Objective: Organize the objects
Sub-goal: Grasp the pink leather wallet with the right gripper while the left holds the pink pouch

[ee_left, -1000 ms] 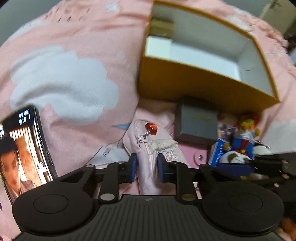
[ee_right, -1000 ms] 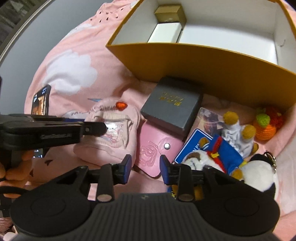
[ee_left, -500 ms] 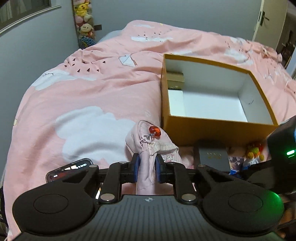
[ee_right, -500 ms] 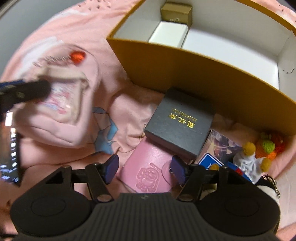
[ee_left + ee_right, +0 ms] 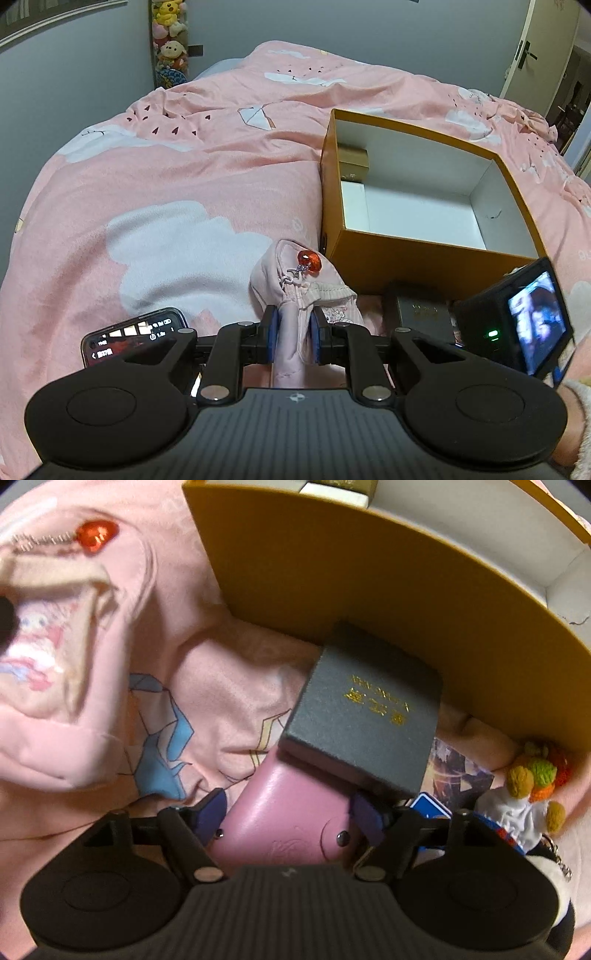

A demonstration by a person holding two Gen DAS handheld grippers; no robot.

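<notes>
My left gripper [image 5: 293, 341] is shut on a pink fabric pouch [image 5: 295, 291] with a red bead charm [image 5: 309, 259] and holds it up above the bed, left of the orange box [image 5: 424, 254]. The pouch also shows at the upper left of the right wrist view [image 5: 62, 657]. My right gripper [image 5: 286, 812] is open, low over the bed, with its fingers on either side of a pink leather wallet [image 5: 284, 812]. A dark grey box with gold lettering [image 5: 365, 709] lies partly on the wallet, against the orange box wall [image 5: 351, 565].
The orange box holds a small gold box [image 5: 353, 164] in its far left corner. A phone [image 5: 133, 334] lies on the pink bedspread [image 5: 166, 192]. Plush keychains [image 5: 528, 797], a blue card [image 5: 430, 806] and a photo card [image 5: 458, 775] lie right of the wallet.
My left gripper has lifted the pouch off the bed and risen well above it. My right gripper has opened wider and moved down and forward around the pink wallet.
</notes>
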